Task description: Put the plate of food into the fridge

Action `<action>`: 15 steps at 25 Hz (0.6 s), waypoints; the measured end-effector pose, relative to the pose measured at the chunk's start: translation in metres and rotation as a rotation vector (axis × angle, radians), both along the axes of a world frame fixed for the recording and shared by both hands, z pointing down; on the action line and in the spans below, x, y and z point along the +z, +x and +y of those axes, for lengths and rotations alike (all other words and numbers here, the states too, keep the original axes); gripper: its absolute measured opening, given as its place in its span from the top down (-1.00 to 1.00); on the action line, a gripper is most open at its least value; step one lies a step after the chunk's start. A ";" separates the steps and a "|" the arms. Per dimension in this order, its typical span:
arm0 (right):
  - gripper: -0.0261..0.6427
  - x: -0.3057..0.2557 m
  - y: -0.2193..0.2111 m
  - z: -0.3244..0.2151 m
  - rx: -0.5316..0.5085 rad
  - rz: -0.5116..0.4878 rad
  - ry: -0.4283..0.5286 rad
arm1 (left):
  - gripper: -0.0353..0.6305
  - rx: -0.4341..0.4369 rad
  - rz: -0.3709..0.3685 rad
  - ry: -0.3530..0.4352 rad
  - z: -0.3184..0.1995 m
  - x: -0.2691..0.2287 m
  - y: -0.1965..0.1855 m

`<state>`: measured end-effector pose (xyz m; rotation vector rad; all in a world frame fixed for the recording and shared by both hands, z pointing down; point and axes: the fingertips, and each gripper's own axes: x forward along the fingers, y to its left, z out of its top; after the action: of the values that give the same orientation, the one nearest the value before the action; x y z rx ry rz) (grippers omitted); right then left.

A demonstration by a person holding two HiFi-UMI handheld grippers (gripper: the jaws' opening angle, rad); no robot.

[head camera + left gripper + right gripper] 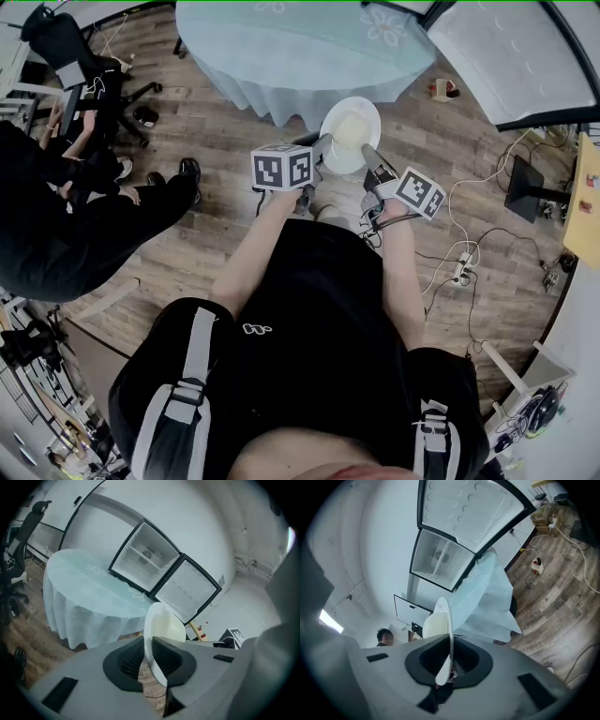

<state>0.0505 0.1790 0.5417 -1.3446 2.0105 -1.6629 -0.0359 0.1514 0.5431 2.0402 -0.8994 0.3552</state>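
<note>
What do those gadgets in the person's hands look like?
The left gripper and right gripper are alike: grey bodies, black ribbed pads, each with a white cube of black square markers. The person wears a black short-sleeved top.

The plate (350,136) sits straight ahead of you, above the floor (234,141), between your two grippers. Your left gripper (325,147) clamps its left rim and your right gripper (367,153) clamps its right rim. Just beyond the plate stands the table (300,47). Behind the table, toward your right, is the fridge (147,557), with its door (511,56) swung out to its right. A seated person (56,216) is on your left, with an office chair (84,66) beyond them. A power strip (461,267) lies on the floor to your right.
</note>
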 end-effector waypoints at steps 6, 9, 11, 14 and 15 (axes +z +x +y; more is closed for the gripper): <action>0.86 0.004 -0.008 -0.007 -0.001 0.012 -0.003 | 0.72 0.000 0.007 -0.003 -0.009 0.005 -0.007; 0.86 0.003 -0.012 -0.013 0.003 0.014 -0.003 | 0.72 0.000 0.004 0.001 -0.014 0.003 -0.012; 0.86 0.002 -0.015 -0.016 0.013 0.006 -0.005 | 0.72 -0.001 0.004 0.001 -0.018 0.003 -0.015; 0.86 0.001 -0.020 -0.020 0.013 -0.009 -0.006 | 0.72 -0.004 -0.002 0.008 -0.022 0.000 -0.021; 0.86 0.000 -0.022 -0.021 0.011 -0.010 -0.006 | 0.72 -0.007 -0.003 0.009 -0.023 0.000 -0.023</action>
<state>0.0287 0.1583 0.5422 -1.3438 1.9905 -1.6688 -0.0584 0.1286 0.5433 2.0451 -0.9113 0.3516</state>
